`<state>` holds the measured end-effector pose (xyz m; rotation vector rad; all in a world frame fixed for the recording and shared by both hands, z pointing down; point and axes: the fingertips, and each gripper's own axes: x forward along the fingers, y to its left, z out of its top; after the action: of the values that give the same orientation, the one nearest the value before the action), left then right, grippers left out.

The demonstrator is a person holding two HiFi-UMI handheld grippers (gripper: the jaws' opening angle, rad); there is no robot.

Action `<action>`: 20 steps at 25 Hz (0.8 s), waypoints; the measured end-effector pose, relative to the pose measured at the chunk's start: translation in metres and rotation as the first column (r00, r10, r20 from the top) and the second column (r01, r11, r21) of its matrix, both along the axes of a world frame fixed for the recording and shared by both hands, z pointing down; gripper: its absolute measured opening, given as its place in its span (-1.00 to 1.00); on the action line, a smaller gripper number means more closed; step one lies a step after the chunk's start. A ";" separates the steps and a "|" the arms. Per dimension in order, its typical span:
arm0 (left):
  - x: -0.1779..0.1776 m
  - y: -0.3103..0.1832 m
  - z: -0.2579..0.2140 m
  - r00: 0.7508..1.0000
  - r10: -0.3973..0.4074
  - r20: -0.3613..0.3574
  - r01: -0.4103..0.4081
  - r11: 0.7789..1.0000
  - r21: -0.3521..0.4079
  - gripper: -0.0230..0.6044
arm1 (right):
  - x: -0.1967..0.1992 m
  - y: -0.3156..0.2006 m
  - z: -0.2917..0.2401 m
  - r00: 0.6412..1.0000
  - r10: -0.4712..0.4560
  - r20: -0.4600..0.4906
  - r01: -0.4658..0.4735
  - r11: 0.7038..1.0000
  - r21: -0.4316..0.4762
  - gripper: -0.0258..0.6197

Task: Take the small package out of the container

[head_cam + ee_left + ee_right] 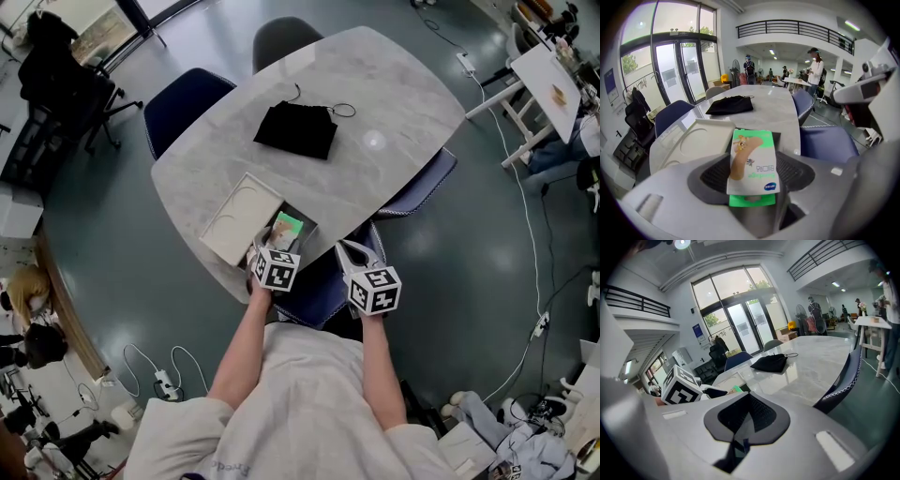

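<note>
Big grey marble table (394,141) in the head view, with dark blue chairs (183,103) round it. Far across it, a flat black pouch (297,129). At the near edge, a white box lid (242,218), lying just beside the dark container (310,230).

Only in the head view: both arms, both marker cubes and the whole table top. Only in the left gripper view: tall glass doors, a balcony rail, people standing far off, and the front of the small package (753,161) up close. Only in the right gripper view: the left marker cube from the side.

Left gripper (272,251) at the near table edge, jaws closed on the lower end of the small package, one black pad on each side. Package poking out past the jaws, over the container. Hard to tell whether lifted clear of it. A green bit peeking out under the lower edge.

Right gripper (356,251) just beside the left one, off the table edge. Jaws together, nothing between them.

On the package: a picture of a tan sticking plaster, a green top, a green word, small dark print and a blue oval mark. Too blurry to read.
</note>
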<state>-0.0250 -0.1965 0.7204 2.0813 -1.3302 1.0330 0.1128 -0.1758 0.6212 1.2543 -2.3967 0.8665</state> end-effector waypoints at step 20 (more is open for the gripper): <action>-0.019 0.016 -0.057 0.992 0.025 -0.122 -0.006 0.987 0.159 0.21 | -0.035 0.029 -0.013 1.000 0.027 -0.001 -0.027 0.999 0.040 -0.92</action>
<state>-0.0445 -0.1803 0.6636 2.2359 -1.3751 0.8127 0.0773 -0.1468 0.6086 1.3044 -2.4127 0.8295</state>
